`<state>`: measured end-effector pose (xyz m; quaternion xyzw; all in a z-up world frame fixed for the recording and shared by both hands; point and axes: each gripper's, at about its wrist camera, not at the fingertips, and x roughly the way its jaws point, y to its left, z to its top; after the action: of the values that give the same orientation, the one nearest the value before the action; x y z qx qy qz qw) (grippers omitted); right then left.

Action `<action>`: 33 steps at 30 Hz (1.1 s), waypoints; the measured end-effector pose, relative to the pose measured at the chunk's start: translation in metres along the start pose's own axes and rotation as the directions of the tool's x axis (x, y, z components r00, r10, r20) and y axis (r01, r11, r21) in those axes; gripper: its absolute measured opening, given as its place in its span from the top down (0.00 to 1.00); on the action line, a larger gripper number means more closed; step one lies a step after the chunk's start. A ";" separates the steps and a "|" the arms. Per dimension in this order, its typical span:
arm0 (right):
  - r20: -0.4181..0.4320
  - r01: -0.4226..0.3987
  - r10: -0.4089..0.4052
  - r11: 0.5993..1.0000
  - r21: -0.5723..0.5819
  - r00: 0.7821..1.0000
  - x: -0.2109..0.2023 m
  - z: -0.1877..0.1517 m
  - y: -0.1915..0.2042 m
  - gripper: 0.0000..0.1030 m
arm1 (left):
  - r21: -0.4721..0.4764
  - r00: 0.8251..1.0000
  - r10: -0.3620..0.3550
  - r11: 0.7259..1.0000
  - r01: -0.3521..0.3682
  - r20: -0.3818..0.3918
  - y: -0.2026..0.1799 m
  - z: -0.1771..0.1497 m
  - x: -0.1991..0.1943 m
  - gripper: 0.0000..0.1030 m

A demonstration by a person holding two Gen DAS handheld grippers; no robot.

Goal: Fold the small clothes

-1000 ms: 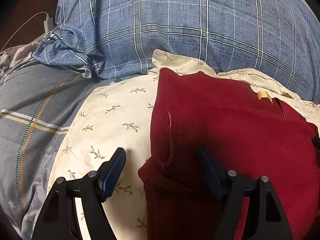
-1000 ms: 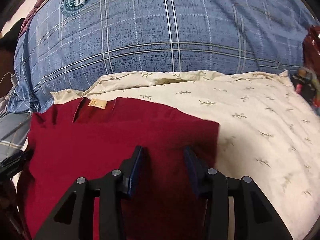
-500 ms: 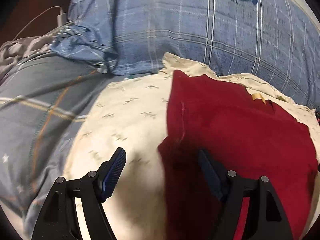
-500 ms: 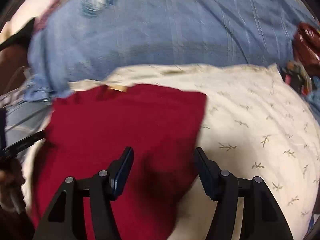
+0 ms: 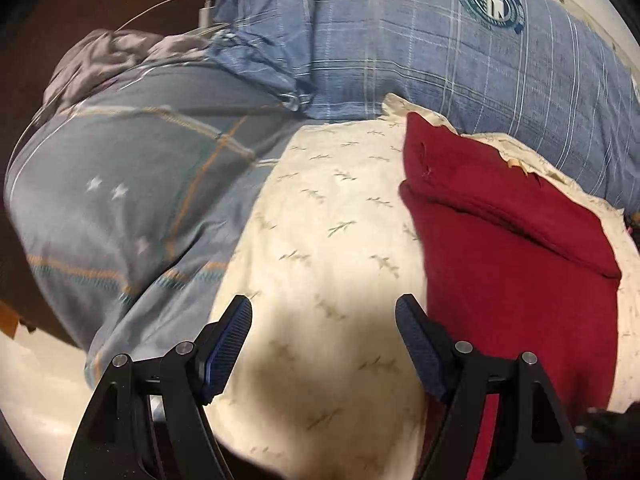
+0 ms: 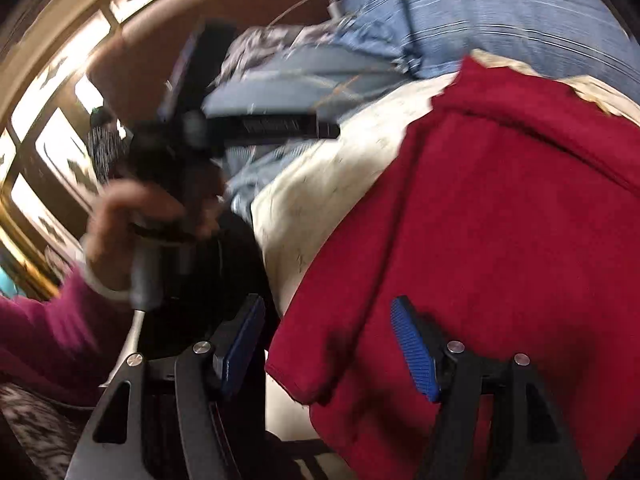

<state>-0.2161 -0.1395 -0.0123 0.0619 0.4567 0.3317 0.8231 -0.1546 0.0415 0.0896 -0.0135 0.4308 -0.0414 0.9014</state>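
Left claw (image 5: 324,340) is wide open over the cream leaf-print sheet (image 5: 328,240), gripping nothing. Right claw (image 6: 328,344) just opened, folded red garment (image 6: 500,220) loose between its fingers.

Both wrist views look steeply down, close over bed; share red garment (image 5: 516,280) (image 6: 500,220), cream pillow (image 5: 332,240) (image 6: 320,192).

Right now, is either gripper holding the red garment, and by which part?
Neither. The left gripper is open over the cream floral sheet; the right gripper, just opened, straddles the red garment corner without pinching.
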 end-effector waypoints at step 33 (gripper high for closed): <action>-0.054 0.176 -0.170 0.870 0.460 0.984 -0.121 -0.133 -0.079 0.32 | 0.094 0.967 -0.128 0.984 0.151 -0.221 0.000 -0.080 -0.034 0.28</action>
<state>-0.3264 -0.3003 -0.0345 0.2131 0.5313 0.1386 0.8082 -0.2380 0.0455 0.0663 0.0105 0.5204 -0.1298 0.8440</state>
